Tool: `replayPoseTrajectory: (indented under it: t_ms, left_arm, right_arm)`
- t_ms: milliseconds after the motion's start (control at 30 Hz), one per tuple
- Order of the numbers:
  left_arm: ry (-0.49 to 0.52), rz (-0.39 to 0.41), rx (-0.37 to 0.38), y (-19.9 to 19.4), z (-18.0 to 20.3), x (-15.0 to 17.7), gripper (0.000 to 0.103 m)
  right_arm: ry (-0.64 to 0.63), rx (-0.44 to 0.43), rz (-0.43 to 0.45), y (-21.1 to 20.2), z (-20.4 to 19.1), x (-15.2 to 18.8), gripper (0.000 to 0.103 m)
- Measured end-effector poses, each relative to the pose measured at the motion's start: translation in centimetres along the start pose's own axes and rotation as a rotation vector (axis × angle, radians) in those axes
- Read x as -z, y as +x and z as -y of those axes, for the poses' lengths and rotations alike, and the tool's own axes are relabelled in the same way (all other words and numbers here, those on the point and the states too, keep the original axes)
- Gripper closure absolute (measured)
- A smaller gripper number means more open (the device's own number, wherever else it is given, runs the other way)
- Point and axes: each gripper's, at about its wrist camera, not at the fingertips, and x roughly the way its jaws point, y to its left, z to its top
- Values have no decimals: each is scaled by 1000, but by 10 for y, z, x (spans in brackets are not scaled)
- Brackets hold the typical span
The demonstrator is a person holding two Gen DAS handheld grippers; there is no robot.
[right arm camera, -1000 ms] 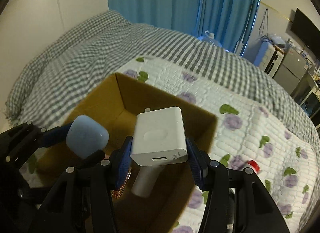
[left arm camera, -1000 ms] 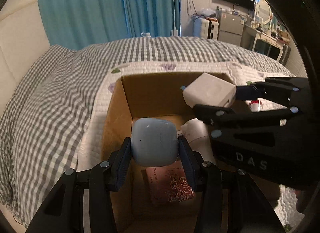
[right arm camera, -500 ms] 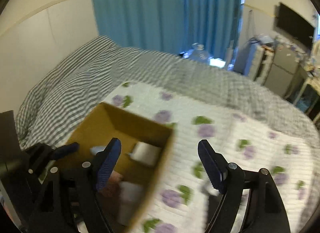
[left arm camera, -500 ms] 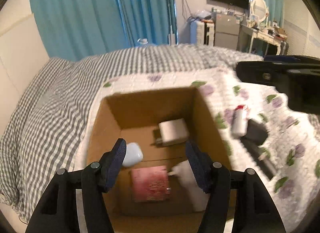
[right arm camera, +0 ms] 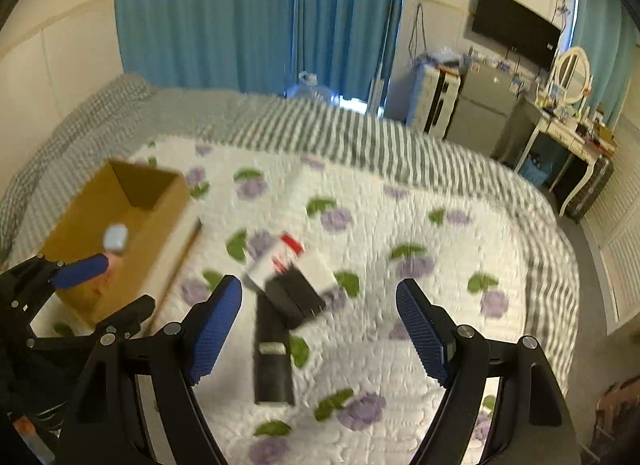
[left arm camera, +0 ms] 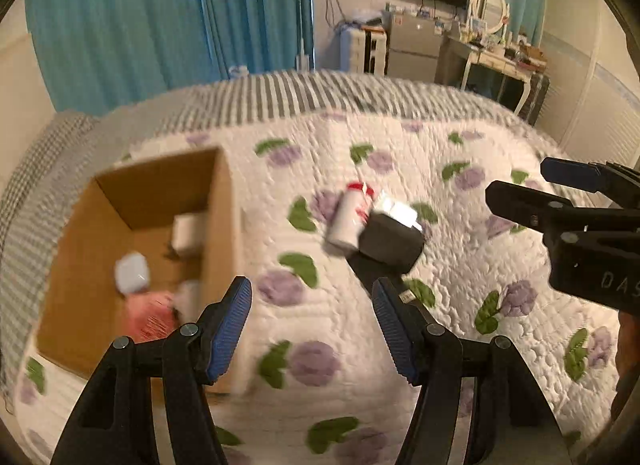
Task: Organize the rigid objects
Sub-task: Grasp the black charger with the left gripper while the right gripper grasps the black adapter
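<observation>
An open cardboard box sits at the left on the quilt and also shows in the right wrist view. Inside lie a pale blue earbud case, a white charger, a pink item and a white bottle. On the quilt lie a white tube with a red cap, a black block with a white piece on top and a long black item. My left gripper is open and empty beside the box. My right gripper is open and empty above the black items.
A white quilt with purple flowers covers a grey checked bedspread. Blue curtains hang behind. A desk with a mirror, a fridge and a wall TV stand at the far right.
Both grippers opened and dropped the blue case and the white charger into the box. Both then swung right, away from the box, over the items on the quilt.
</observation>
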Motion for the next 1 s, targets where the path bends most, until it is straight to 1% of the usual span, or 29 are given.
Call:
replayPoseTrajectory:
  t_ms: [67, 200, 333, 400, 500, 533, 600, 667, 700, 733, 767, 800, 900, 1000]
  left_arm:
    - [1, -42, -7, 19, 11, 6, 37]
    - [-19, -95, -7, 48, 26, 12, 37]
    - [-24, -147, -12, 82, 47, 13, 37]
    - [-34, -174, 4, 97, 57, 14, 37]
    - [-53, -211, 58, 119, 68, 15, 37]
    - [-56, -232, 57, 128, 72, 16, 37]
    - [-58, -237, 49, 136, 74, 18, 37]
    - [-59, -211, 37, 137, 76, 19, 37]
    - [-59, -203, 39, 137, 76, 21, 40]
    - [-55, -196, 48, 135, 76, 22, 46]
    - [-49, -193, 52, 132, 75, 23, 47]
    - [-47, -190, 52, 129, 74, 24, 51]
    - [-70, -183, 44, 114, 58, 29, 60]
    - [-102, -174, 43, 101, 35, 32, 62]
  right_arm:
    - [-4, 5, -23, 15, 7, 12, 24]
    - [-25, 39, -72, 43, 21, 34, 24]
    - [-39, 37, -102, 65, 32, 36, 24]
    - [-45, 41, -114, 76, 38, 34, 24]
    - [-62, 55, -123, 88, 44, 35, 24]
    - [-57, 50, -135, 93, 48, 36, 24]
    - [-40, 31, -152, 98, 53, 38, 24]
    - [-17, 7, -168, 102, 58, 40, 24]
    - [-12, 2, -171, 103, 60, 40, 24]
    - [-2, -5, -177, 105, 62, 40, 24]
    - [2, -9, -183, 107, 63, 41, 24]
    - [3, -11, -187, 107, 63, 41, 24]
    - [0, -12, -185, 106, 62, 42, 24]
    - [-9, -26, -161, 102, 59, 40, 24]
